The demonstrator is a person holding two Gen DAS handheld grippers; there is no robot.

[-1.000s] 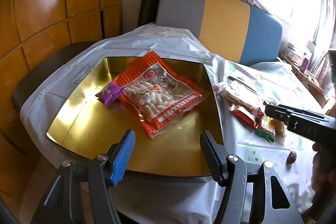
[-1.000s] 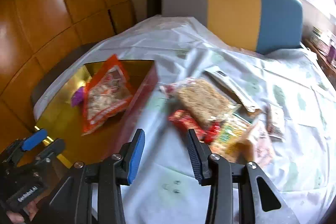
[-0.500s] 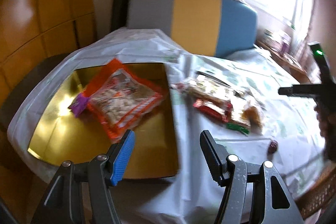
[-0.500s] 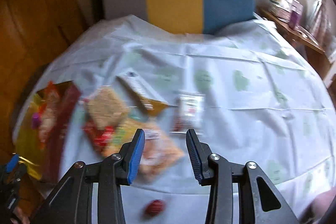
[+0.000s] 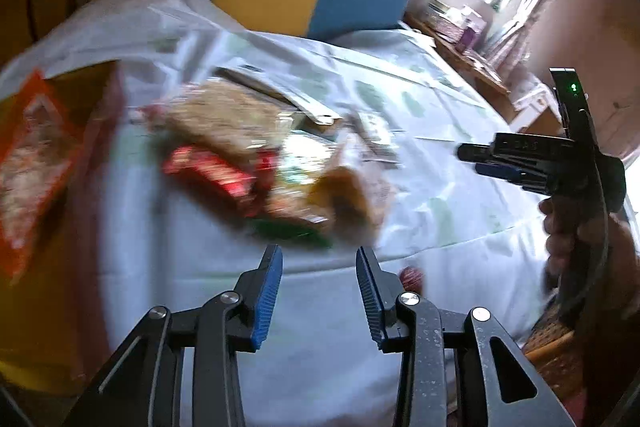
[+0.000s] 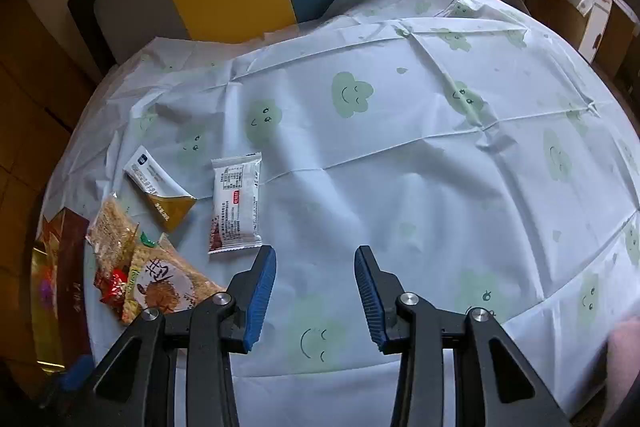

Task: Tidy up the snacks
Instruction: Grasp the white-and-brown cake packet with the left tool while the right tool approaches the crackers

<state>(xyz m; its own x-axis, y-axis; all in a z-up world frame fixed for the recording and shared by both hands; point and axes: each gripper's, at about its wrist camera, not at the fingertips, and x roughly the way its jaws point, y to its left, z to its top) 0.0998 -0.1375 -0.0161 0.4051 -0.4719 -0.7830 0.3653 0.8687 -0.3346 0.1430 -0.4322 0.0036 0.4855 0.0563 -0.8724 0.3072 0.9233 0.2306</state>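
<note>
Currently both tongs, left gripper (image 5: 319, 269) and right gripper (image 6: 315, 273), are hovering open, empty, near snack pile (image 6: 140, 259); next: picking one.

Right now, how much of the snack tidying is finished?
Barely begun. Done: an orange snack bag lies in the gold tray. In hand: nothing; the left gripper and right gripper are both open and empty. Left: a white packet, a white-and-yellow packet and the pile of snacks on the tablecloth.
</note>
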